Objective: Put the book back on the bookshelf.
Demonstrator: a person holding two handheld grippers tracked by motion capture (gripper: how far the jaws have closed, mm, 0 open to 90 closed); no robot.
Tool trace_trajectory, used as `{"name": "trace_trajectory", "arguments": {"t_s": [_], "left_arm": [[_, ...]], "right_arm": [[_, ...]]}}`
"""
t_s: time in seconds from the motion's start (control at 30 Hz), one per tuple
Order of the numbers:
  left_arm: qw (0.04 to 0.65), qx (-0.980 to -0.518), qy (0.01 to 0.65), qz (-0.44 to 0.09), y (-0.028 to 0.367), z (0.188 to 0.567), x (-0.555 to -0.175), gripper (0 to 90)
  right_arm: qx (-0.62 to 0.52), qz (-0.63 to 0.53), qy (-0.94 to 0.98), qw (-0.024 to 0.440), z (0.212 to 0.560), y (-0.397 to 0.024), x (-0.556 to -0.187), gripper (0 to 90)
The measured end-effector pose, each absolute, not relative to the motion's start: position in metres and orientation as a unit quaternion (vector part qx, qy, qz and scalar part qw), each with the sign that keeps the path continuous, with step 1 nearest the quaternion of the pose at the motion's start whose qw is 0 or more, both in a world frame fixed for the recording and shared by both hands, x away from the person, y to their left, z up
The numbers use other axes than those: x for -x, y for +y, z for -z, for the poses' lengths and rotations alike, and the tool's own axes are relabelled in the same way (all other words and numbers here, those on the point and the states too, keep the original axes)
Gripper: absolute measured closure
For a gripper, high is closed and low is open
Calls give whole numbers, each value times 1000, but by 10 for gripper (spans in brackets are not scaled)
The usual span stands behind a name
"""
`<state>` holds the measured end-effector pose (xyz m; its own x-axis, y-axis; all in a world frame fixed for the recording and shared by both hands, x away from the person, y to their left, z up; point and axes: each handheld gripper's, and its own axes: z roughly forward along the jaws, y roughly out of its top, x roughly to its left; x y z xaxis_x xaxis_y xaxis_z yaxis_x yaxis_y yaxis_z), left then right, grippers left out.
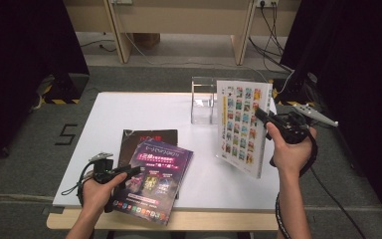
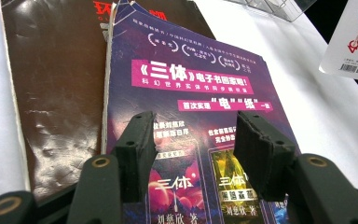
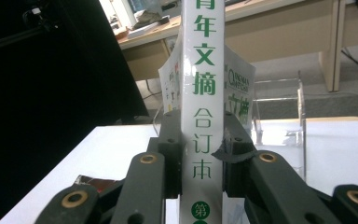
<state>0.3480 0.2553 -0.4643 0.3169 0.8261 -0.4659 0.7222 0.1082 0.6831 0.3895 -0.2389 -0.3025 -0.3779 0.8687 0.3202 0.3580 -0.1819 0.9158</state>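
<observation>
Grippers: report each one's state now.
Left gripper: open, over the purple book.
Right gripper: shut on the white book at its spine.

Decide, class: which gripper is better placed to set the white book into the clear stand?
Right. The right gripper already clamps the white book by its spine, upright beside the clear stand. The left gripper hovers open over the purple book.
</observation>
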Motion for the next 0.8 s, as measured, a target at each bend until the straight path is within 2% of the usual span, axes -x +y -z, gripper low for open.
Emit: {"name": "trace_trajectory", "arguments": {"t_s": [0.8], "left_arm": [[468,-660,584,-61,258,463,-348,472]], "right_arm": [[-518,-568,592,241,300,-244,-392,744]]}}
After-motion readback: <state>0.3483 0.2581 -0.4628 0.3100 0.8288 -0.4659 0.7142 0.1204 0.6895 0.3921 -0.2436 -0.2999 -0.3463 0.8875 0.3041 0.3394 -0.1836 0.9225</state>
